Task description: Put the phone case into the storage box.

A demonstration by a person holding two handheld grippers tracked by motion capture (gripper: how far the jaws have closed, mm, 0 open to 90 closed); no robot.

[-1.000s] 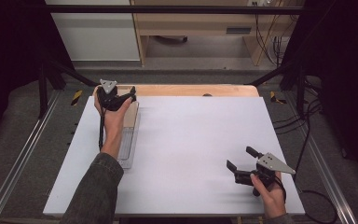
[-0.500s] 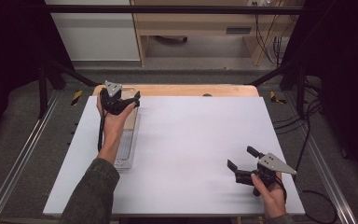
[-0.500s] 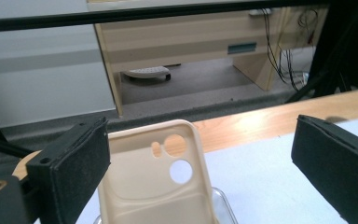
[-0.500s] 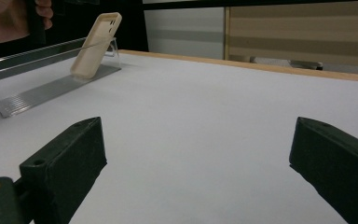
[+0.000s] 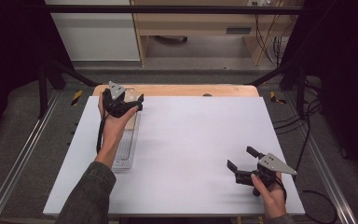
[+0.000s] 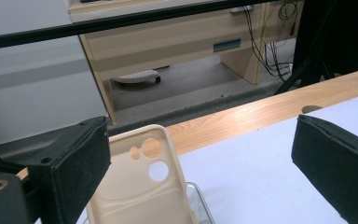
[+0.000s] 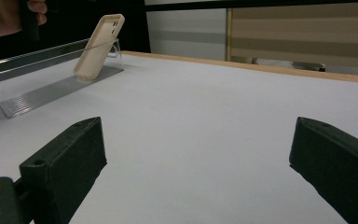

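A beige phone case (image 6: pixel 140 186) leans upright at the far end of a clear plastic rack (image 5: pixel 123 156) on the left of the white table. My left gripper (image 5: pixel 131 105) hovers open just above and behind the case (image 5: pixel 131 122); in the left gripper view its jaws stand wide apart with the case low between them, nearer the left jaw. My right gripper (image 5: pixel 241 157) rests open near the front right of the table, holding nothing. In the right gripper view the case (image 7: pixel 98 44) and the rack (image 7: pixel 46 93) lie far off at the upper left.
The white tabletop (image 5: pixel 200 140) lies on a wooden board whose far edge (image 5: pixel 177 90) shows behind it. Metal rails run along both sides of the table. A cable hangs from the left gripper along the forearm (image 5: pixel 109 140).
The left gripper has shifted a little to the right and nearer over the rack's far end. The right gripper has stayed in place.
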